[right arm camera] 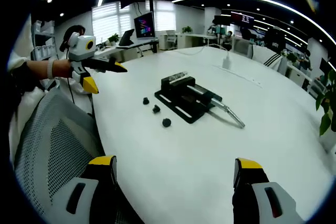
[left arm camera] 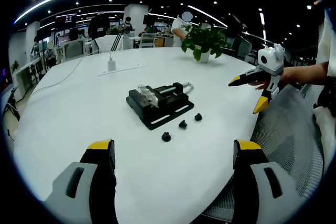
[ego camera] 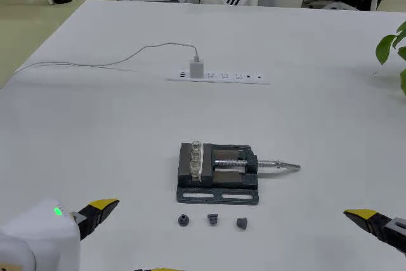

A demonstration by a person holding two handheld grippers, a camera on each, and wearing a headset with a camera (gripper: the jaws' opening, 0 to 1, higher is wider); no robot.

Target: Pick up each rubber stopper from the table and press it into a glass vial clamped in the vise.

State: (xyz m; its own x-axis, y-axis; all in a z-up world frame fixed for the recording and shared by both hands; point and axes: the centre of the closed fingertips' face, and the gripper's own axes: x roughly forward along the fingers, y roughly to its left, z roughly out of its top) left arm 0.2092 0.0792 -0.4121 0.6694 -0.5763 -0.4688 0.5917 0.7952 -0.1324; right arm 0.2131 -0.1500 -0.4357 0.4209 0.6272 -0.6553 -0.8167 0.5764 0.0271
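Jaws spread wide on my left gripper (right arm camera: 106, 78) and right gripper (left arm camera: 245, 96), both empty at the near side of the table (ego camera: 95, 131). Three stoppers (ego camera: 213, 219) lie in a row just near of the vise (ego camera: 217, 176), where the vials (ego camera: 196, 157) stand clamped at its left end. Best, I judge, to drop straight onto one stopper, pinch it squarely and carry it level.
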